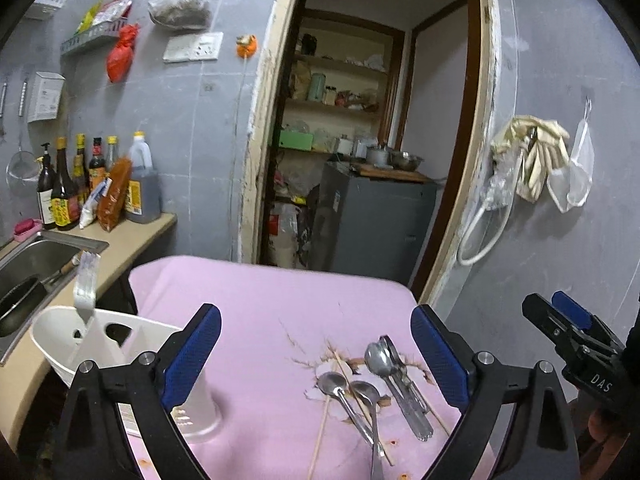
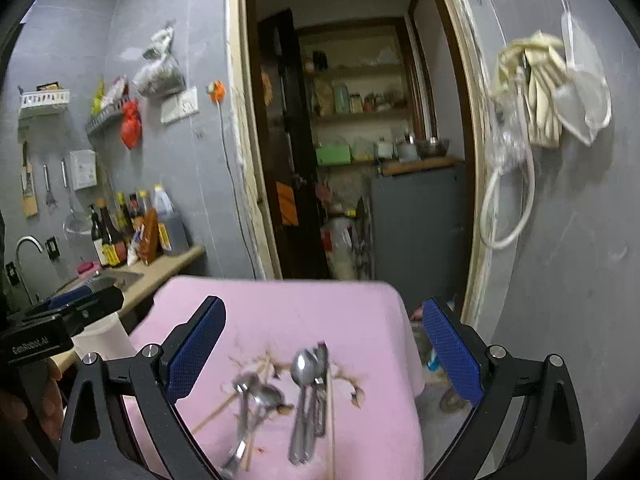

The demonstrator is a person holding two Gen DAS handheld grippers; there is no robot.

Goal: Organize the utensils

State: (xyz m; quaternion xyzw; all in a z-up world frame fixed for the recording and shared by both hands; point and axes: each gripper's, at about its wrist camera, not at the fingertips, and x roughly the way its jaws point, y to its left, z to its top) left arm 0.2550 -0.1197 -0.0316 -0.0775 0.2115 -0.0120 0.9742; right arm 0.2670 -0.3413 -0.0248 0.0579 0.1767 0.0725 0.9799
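Several metal spoons (image 1: 374, 384) and wooden chopsticks (image 1: 320, 436) lie in a loose pile on the pink table (image 1: 272, 312). They also show in the right wrist view, the spoons (image 2: 304, 392) blurred. A white utensil holder (image 1: 92, 344) with compartments stands at the table's left edge, a fork (image 1: 86, 288) upright in it. My left gripper (image 1: 316, 356) is open and empty, above the table between holder and pile. My right gripper (image 2: 324, 356) is open and empty, above the pile. Its fingers (image 1: 568, 320) show at the right of the left wrist view.
A counter (image 1: 132, 232) with a steel sink (image 1: 36, 264) and sauce bottles (image 1: 64, 184) runs along the left. An open doorway (image 1: 360, 120) behind the table leads to a pantry with a grey cabinet (image 1: 372, 224). Gloves and a hose (image 1: 528, 160) hang on the right wall.
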